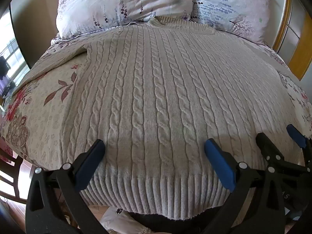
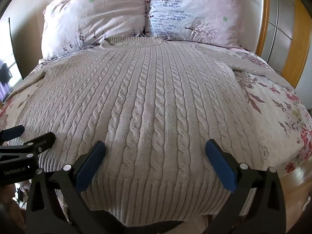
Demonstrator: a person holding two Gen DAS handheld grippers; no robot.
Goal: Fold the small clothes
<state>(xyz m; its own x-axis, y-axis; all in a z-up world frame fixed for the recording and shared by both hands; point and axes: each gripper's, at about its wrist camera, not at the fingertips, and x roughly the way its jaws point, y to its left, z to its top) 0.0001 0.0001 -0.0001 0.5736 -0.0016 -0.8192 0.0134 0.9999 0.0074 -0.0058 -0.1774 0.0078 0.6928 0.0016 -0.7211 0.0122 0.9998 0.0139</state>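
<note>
- The left claw (image 1: 154, 150) hangs spread wide over the lower part of the sweater (image 1: 156, 89), one blue-padded finger to each side and nothing pinched between them.
- The right claw (image 2: 156, 150) is spread just as wide above the same hem region, just beside the left one – its fingers also bare of cloth.
- The sweater – a cream cable-knit – lies flat and face up on the bed (image 1: 46, 117), its ribbed hem (image 1: 156, 191) at the near edge and its collar (image 1: 158, 20) touching the pillows.
- The left wrist view alone shows the sweater's left sleeve (image 1: 56, 62) running out across the floral bedcover, a wooden chair (image 1: 11, 175) beside the bed and the right claw at its right border.
- The right wrist view alone shows the other sleeve (image 2: 251, 66) angled toward the far right edge of the bed, wooden floor (image 2: 296, 179) beyond it and the left claw's body with white lettering at its left border.
- Two flower-printed pillows (image 2: 93, 17) (image 2: 197, 11) stand side by side at the head, with a wood-framed glazed door (image 2: 282, 33) to the right.
- Nothing lies on top of the sweater.
</note>
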